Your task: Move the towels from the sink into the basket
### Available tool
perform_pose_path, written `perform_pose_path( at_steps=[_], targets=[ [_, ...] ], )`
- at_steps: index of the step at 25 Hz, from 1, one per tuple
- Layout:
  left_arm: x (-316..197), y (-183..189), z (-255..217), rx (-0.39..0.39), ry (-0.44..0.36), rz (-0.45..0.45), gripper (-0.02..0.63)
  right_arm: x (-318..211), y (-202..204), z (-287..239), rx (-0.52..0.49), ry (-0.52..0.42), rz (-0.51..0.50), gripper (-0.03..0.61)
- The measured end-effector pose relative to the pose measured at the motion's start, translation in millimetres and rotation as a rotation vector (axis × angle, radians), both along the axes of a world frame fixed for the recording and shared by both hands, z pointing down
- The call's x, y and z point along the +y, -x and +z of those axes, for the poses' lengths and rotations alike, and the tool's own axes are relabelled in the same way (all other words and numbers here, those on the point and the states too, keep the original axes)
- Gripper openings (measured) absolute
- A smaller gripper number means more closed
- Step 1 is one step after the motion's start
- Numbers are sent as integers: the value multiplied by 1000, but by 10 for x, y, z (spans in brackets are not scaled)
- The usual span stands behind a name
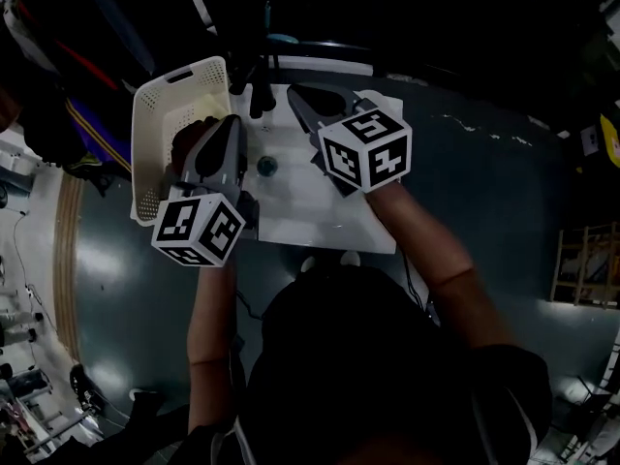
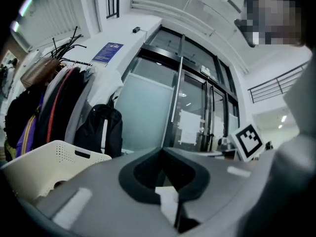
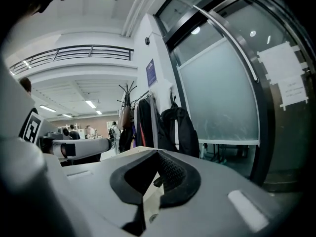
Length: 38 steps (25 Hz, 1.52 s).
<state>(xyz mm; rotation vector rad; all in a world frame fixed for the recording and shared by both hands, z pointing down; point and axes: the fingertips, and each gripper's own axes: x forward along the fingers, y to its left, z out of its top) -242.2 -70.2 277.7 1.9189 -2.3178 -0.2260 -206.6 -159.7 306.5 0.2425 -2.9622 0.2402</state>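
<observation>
Both grippers hang over the white sink (image 1: 329, 223), side by side and pointing away from the person. The left gripper (image 1: 233, 124) has its jaws pressed together with nothing between them, which its own view confirms: the two grey jaws meet at the tips, and only a sliver of white surface shows through the gap behind them. The right gripper (image 1: 296, 94) is the same, jaws together and empty. Look at the basin and it's bare around the drain (image 1: 266, 166), with no towels lying in it from the head view. The basket (image 1: 155, 100) stands against the sink's left edge, just beside the left gripper. Inside it sits a pale yellowish heap (image 1: 205, 105) with a darker brownish patch (image 1: 188, 138) below it. That reads like cloth already dropped in, though it's too dim to be sure. So this looks like the tail end of the job, or a pause between carries, with no grasp under way. If a towel is tucked out of sight, the next move means opening a pair of jaws first. The gripper then tips down from its level pose into the basin. If the sink really is cleared, all that's left is to draw both grippers back.
</observation>
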Motion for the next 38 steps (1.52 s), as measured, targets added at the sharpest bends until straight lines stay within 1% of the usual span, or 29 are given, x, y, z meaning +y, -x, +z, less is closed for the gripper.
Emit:
perform_pose_path(
  at_steps=[5, 13, 27, 38],
  targets=[
    [-193, -233, 92, -4, 24, 61, 9, -105, -271, 30, -3, 0, 50, -3],
    [-388, -567, 217, -1, 47, 141, 9, -156, -560, 228, 16, 40, 97, -2],
    [-543, -778, 459, 47, 79, 178, 9, -180, -846, 540, 52, 96, 152, -3],
    [-579, -838, 630, 70, 105, 183, 9, -116, -916, 674, 67, 97, 158, -3]
  ],
)
